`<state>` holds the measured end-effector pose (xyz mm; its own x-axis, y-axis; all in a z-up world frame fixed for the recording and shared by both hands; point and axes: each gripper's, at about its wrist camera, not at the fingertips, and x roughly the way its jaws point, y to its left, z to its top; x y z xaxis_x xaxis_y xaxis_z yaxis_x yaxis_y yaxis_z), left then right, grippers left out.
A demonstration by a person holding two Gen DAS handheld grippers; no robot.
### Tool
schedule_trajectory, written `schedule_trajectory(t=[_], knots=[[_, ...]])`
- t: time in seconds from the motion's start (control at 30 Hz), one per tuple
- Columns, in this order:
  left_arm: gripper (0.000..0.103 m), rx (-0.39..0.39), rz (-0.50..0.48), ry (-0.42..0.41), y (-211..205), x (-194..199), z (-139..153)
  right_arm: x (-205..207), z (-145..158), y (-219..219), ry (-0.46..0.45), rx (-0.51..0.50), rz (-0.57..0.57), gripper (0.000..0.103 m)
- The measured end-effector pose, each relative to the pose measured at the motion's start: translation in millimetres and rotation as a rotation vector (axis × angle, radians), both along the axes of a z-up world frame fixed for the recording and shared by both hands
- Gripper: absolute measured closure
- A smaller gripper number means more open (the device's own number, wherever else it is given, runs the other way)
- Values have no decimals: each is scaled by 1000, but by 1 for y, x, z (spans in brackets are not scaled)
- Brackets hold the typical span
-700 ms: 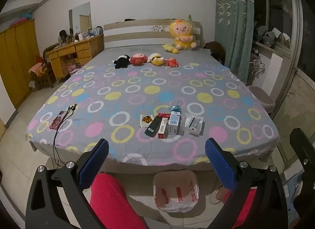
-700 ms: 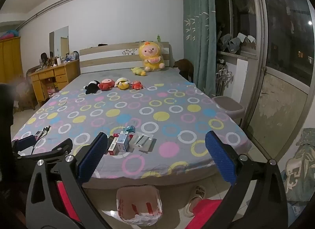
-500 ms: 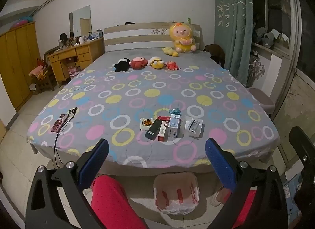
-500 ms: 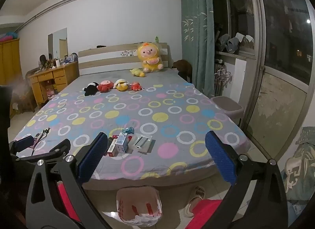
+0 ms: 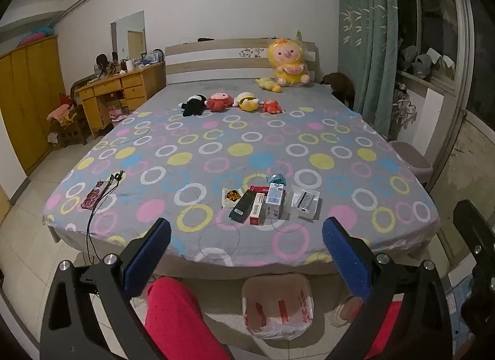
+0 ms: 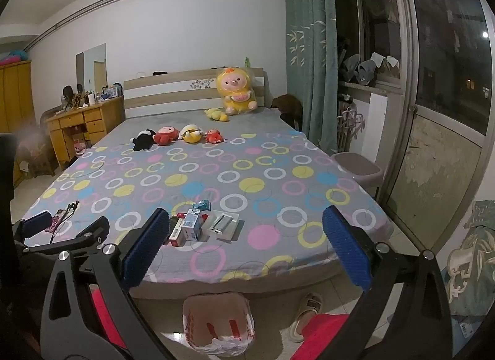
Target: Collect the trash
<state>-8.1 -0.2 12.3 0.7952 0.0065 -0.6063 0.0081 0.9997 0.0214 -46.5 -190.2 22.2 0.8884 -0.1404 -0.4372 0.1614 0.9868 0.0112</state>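
Observation:
Several small boxes and wrappers lie clustered near the foot of the bed [image 5: 340,230]: a black box [image 5: 243,206], a red and white box [image 5: 257,213], a blue and white carton [image 5: 275,200], a white packet [image 5: 304,202], a teal wrapper [image 5: 276,178] and an orange-printed packet [image 5: 231,196]. The carton also shows in the right wrist view [image 6: 192,224]. A bin lined with a white and red plastic bag [image 5: 277,307] stands on the floor below the bed's foot. My left gripper [image 5: 246,256] is open and empty, short of the bed. My right gripper [image 6: 246,251] is open and empty too.
A pink phone with a black cable [image 5: 96,193] lies at the bed's left corner. Plush toys [image 5: 230,102] sit mid-bed, a big yellow one [image 5: 287,64] at the headboard. A wooden desk [image 5: 120,93] stands left, a stool [image 5: 408,162] right. The person's red-clad leg [image 5: 179,319] is below.
Both views have tilted up slightly, so the bed and the trash pile sit lower in frame. Both grippers stay open.

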Motion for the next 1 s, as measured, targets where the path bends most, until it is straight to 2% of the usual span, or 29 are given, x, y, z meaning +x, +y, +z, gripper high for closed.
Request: schedule_trajectory(t=[1.0], knots=[[7,9,-12,-12,-7,-5,4,-7,11,-5,-13,-3,5,6]])
